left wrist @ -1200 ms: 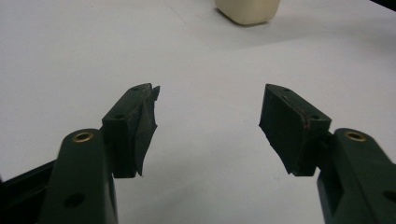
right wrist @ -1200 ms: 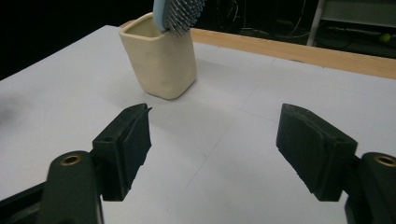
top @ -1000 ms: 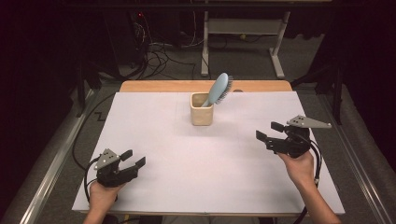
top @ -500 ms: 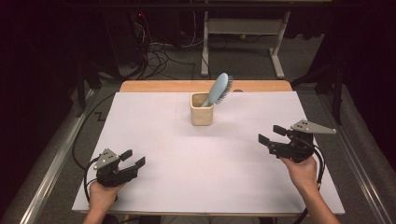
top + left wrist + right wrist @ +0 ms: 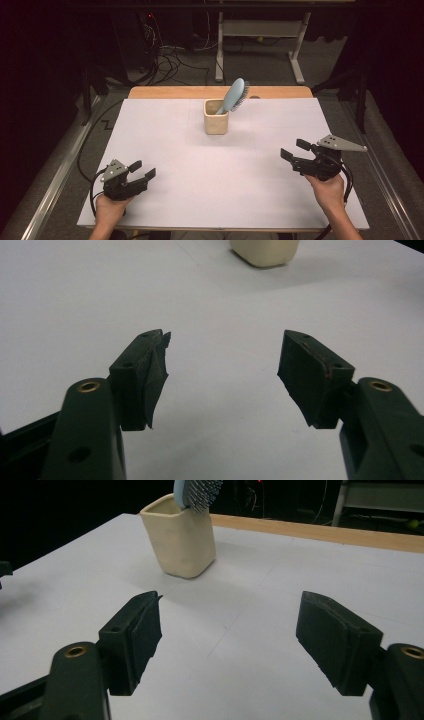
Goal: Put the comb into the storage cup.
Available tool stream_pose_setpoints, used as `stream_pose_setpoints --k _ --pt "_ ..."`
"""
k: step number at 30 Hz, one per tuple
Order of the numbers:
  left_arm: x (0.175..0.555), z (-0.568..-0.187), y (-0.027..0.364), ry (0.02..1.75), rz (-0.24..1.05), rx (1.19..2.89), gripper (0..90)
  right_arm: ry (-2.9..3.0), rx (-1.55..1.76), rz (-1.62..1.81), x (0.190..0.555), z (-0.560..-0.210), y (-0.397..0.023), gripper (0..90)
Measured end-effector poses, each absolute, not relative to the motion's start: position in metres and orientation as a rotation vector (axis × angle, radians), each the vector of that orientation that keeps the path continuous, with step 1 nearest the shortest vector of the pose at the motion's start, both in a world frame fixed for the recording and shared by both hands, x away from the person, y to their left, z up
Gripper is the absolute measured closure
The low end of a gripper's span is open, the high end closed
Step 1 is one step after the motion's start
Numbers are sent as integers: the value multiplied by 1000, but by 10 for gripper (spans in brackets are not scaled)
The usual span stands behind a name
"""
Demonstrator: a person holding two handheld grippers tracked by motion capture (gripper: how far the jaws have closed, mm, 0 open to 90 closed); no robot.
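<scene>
Left claw [image 5: 142,170] and right claw [image 5: 295,149] gape wide, holding nothing

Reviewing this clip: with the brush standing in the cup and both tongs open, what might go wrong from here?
1. The hairbrush leans out over the rim of the cup, so the load looks top-heavy; a sideways pull on it might tip the cup.
2. Nothing holds the cup: the left tongs and the right tongs are both open and far from it, so it could slide on the smooth white table.

The hairbrush [image 5: 233,95] handle is hidden inside the cup [image 5: 216,123]
</scene>
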State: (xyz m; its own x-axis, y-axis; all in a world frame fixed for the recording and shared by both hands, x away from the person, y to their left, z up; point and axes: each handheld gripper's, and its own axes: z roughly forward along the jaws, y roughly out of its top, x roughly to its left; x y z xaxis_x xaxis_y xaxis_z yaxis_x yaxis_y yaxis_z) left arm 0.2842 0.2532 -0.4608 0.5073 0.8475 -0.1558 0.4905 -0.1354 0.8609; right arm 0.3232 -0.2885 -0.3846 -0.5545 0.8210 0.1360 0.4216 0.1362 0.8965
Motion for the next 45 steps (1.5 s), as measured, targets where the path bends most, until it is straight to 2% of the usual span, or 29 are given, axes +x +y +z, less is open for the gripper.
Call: stream_pose_setpoints --k 45 --pt "284 -461 254 1131 464 1781 363 1911 1255 1432 287 -403 -324 246"
